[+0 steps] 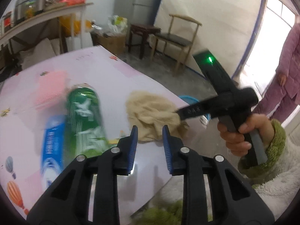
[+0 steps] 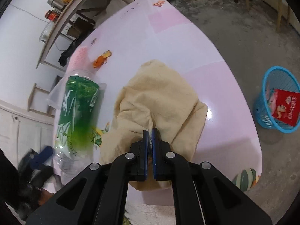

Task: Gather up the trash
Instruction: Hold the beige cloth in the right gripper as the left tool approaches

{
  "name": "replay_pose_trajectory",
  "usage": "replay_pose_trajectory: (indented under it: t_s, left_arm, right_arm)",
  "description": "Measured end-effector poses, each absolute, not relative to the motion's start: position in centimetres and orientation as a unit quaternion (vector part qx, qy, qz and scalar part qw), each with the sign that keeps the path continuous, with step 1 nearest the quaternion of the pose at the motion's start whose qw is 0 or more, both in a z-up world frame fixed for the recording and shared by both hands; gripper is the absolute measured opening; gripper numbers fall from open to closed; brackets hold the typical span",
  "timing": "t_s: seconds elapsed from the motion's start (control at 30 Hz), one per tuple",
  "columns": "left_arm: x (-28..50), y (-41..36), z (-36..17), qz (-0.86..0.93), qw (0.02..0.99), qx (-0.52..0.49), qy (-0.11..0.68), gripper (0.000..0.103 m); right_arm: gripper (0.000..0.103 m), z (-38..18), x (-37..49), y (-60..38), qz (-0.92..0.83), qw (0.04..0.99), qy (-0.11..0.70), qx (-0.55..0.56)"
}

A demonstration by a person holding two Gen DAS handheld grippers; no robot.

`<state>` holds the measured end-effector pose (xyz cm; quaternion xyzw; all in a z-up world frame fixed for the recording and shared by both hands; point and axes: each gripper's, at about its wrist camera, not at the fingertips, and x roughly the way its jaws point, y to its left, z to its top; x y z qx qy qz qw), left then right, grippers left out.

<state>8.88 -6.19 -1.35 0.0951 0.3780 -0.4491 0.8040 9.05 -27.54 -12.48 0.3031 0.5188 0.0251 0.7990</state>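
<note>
A crumpled beige cloth [image 2: 159,93] lies on the pink table [image 2: 215,86]. My right gripper [image 2: 150,131] is shut on a fold at its near edge. In the left wrist view the same cloth [image 1: 150,108] sits just ahead, with the right gripper [image 1: 179,113] pinching its right side. My left gripper [image 1: 150,129] hangs open over the table before the cloth, nothing between its fingers. A clear bottle with a green label [image 1: 84,116] lies to its left, also the bottle [image 2: 76,116] left of the cloth. A blue packet [image 1: 53,144] lies beside it.
A blue mesh basket [image 2: 275,101] stands on the floor right of the table, with a red packet [image 2: 285,106] in it. Orange peel [image 2: 101,60] and a pink item [image 2: 78,60] lie farther back. A person in pink [image 1: 286,75] stands at the right; a chair [image 1: 176,37] stands behind.
</note>
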Motion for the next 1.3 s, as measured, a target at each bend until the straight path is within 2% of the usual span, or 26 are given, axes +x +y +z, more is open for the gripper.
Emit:
replay_pose_trajectory:
  t_s: [0.1,0.17,0.27,0.43,0.73,1.2,1.3]
  left_arm:
    - [8.9,-8.2,-2.4,-0.445,0.798,0.118,0.390,0.022]
    - [9.2,-9.7,-3.3,-0.441,0.791,0.134,0.403,0.019]
    - [9.2,-11.1,-4.5,-0.436,0.784,0.152,0.416,0.016]
    - [8.7,-12.6,-5.9,-0.432,0.773,0.179,0.428,0.015]
    - [7.9,-12.9,-7.3,-0.418,0.768,0.196,0.444,0.014]
    - [7.5,-13.7,-7.8,-0.419,0.787,0.194,0.410,0.014]
    - [7.2,-14.2,-7.8,-0.422,0.792,0.193,0.396,0.014]
  right_arm:
    - [0.008,-12.4,8.9,-28.0,0.048,0.795,0.517,0.315]
    - [0.016,-11.9,8.4,-28.6,0.070,0.795,0.506,0.327]
    - [0.046,-10.2,7.8,-29.4,0.104,0.804,0.481,0.334]
    - [0.059,-8.1,8.5,-30.9,0.137,0.822,0.441,0.334]
    - [0.060,-13.3,12.3,-30.8,0.147,0.767,0.509,0.363]
    - [0.062,-14.4,10.9,-29.0,0.209,0.717,0.528,0.405]
    - [0.052,-14.8,10.7,-29.6,0.198,0.710,0.526,0.424]
